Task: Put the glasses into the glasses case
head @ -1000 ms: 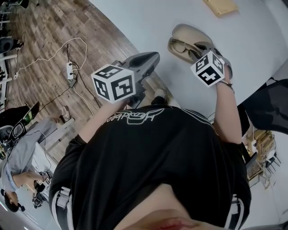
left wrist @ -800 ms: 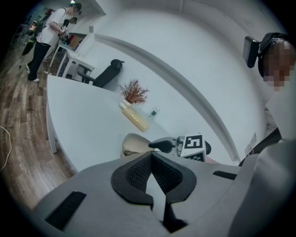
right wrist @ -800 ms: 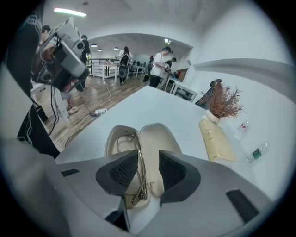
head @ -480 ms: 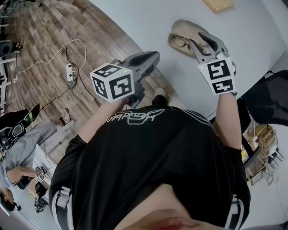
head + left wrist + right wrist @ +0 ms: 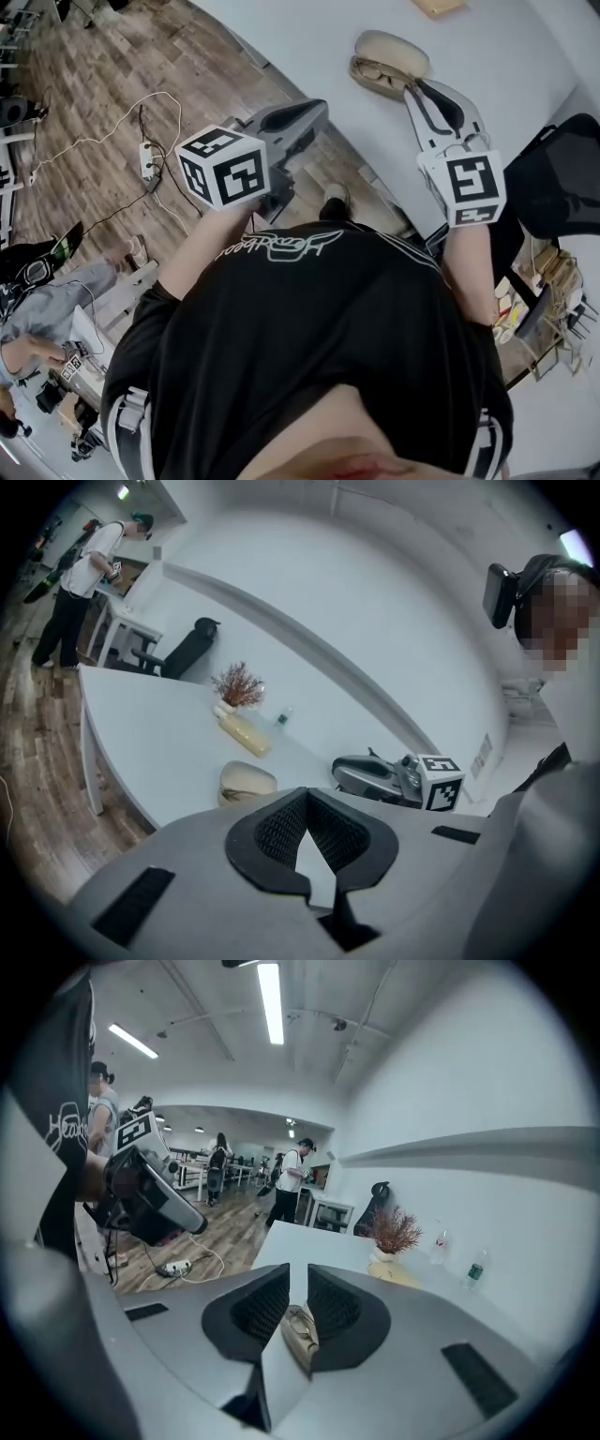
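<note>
The beige glasses case [image 5: 392,54] lies open near the white table's [image 5: 309,47] corner, with the dark-framed glasses [image 5: 373,73] resting in its lower half. My right gripper [image 5: 412,88] hovers just short of the case, tips toward it. Its jaws are closing, a narrow gap still between them and nothing in it. Through that gap the right gripper view shows the case [image 5: 300,1330] farther off on the table. My left gripper [image 5: 317,109] hangs over the table edge, shut and empty. In the left gripper view the case [image 5: 246,782] lies ahead and the right gripper [image 5: 375,775] beside it.
A potted dry plant [image 5: 239,684], a tan flat object [image 5: 246,733] and a small bottle [image 5: 283,716] stand farther along the table. A power strip with cable [image 5: 148,155] lies on the wood floor. A black chair [image 5: 562,187] is at the right. People stand in the background.
My right gripper has lifted off the case and drawn back toward me, rolling so another cube face shows. The glasses stay in the case. The left gripper has risen a little.
</note>
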